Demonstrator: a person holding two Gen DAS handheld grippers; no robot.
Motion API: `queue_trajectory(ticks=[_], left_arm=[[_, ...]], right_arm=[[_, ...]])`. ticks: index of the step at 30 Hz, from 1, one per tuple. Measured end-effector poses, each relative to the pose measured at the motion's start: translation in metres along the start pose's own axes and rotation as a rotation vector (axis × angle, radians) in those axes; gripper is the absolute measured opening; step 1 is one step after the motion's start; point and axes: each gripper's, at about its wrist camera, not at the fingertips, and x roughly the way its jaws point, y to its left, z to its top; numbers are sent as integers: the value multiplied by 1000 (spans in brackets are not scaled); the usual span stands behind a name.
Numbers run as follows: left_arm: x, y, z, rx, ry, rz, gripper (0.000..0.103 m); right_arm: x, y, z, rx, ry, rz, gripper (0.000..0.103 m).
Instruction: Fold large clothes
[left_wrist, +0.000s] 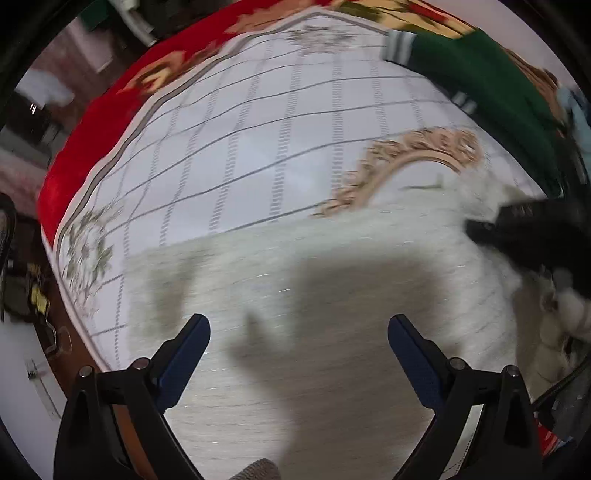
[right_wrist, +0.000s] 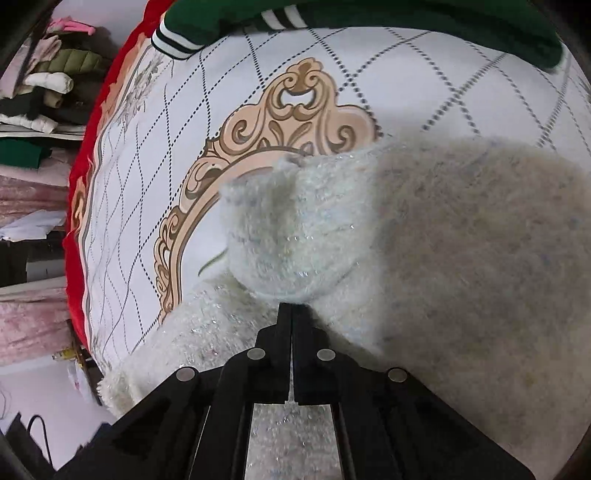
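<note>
A fluffy white sweater (left_wrist: 332, 266) lies spread over the bed's patterned sheet (left_wrist: 258, 129). My left gripper (left_wrist: 299, 321) hangs above it, blue-padded jaws wide open with nothing between them and its shadow falling on the knit. In the right wrist view my right gripper (right_wrist: 291, 308) is shut, its tips pinching a raised fold of the white sweater (right_wrist: 280, 229), which bunches up just beyond them. The right gripper (left_wrist: 480, 229) also shows as a blurred black shape at the sweater's right edge in the left wrist view.
A green garment with white-striped cuffs (right_wrist: 369, 14) (left_wrist: 480, 62) lies at the far side of the bed. The sheet (right_wrist: 155, 166) has a red border (right_wrist: 74, 221) at its left edge. Stacked clothes (right_wrist: 48, 85) sit on shelves beyond. Floor clutter (left_wrist: 33, 302) lies left of the bed.
</note>
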Motion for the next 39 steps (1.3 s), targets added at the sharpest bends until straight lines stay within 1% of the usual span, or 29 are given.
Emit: queue_trajectory(ticks=[2, 3, 4, 5, 6, 7, 8, 9, 10, 12, 13, 15, 16, 18, 20, 21, 22, 23, 25, 26, 27, 29, 31, 33, 35, 36, 37, 38, 39], left_arm=[[-4, -20, 4, 36, -17, -9, 99], [-5, -28, 7, 49, -24, -14, 99], [-4, -38, 10, 65, -32, -19, 99], [-1, -45, 12, 77, -37, -19, 99], [8, -53, 13, 89, -31, -9, 99], [22, -58, 14, 102, -9, 7, 100], [38, -63, 14, 117, 19, 21, 103], [58, -64, 12, 119, 61, 20, 103], [69, -61, 10, 97, 91, -3, 103], [76, -54, 8, 56, 97, -43, 103], [75, -53, 8, 54, 92, -47, 103], [73, -54, 7, 52, 84, -42, 103], [73, -53, 7, 48, 84, -44, 103], [74, -53, 9, 46, 88, -48, 103], [73, -55, 10, 64, 87, -41, 103], [73, -58, 11, 78, 81, -32, 103], [72, -63, 13, 102, 66, -15, 103], [70, -69, 14, 124, 53, -3, 103], [69, -81, 19, 171, 34, 20, 103], [68, -86, 21, 183, 29, 17, 103], [68, -93, 24, 196, 24, 4, 103], [67, -112, 27, 233, 24, -41, 103], [66, -143, 27, 308, 14, -88, 103], [65, -170, 25, 371, 7, -130, 103], [66, -202, 25, 453, -4, -174, 103], [66, -213, 26, 479, -10, -189, 103], [66, -219, 27, 490, -14, -200, 103], [66, -226, 28, 503, -15, -215, 103], [66, -231, 29, 511, -14, -220, 103]], right_arm=[[-14, -5, 2, 25, 26, 50, 0], [-27, -12, 0, 53, 17, 102, 5], [-46, -23, -6, 85, -19, 147, 12], [-64, -34, -13, 106, -66, 163, 19], [-89, -51, -27, 132, -139, 158, 44], [-102, -62, -37, 152, -182, 153, 70], [-118, -81, -53, 197, -230, 135, 80], [-127, -97, -66, 241, -256, 111, 85], [-132, -115, -80, 284, -268, 94, 85], [-128, -140, -101, 341, -258, 95, 85], [-122, -156, -110, 373, -250, 110, 85], [-99, -181, -119, 422, -233, 176, 85], [-90, -190, -117, 433, -238, 232, 85], [-60, -204, -110, 455, -233, 391, 85], [-39, -208, -97, 465, -238, 525, 84], [-32, -205, -89, 460, -247, 575, 75], [-30, -201, -84, 447, -250, 584, 61], [-30, -197, -80, 434, -267, 579, 54], [-39, -191, -78, 416, -309, 566, 32], [-47, -190, -81, 424, -338, 565, 28], [-59, -192, -87, 436, -372, 563, 22], [-87, -204, -106, 461, -425, 551, 20], [-117, -218, -129, 487, -479, 521, 20], [-147, -229, -155, 489, -533, 464, 20], [-165, -241, -169, 491, -568, 417, 21], [-168, -255, -174, 518, -586, 413, 33], [-166, -267, -171, 549, -592, 413, 56], [-161, -283, -170, 580, -588, 413, 70], [-152, -296, -166, 607, -577, 417, 79]])
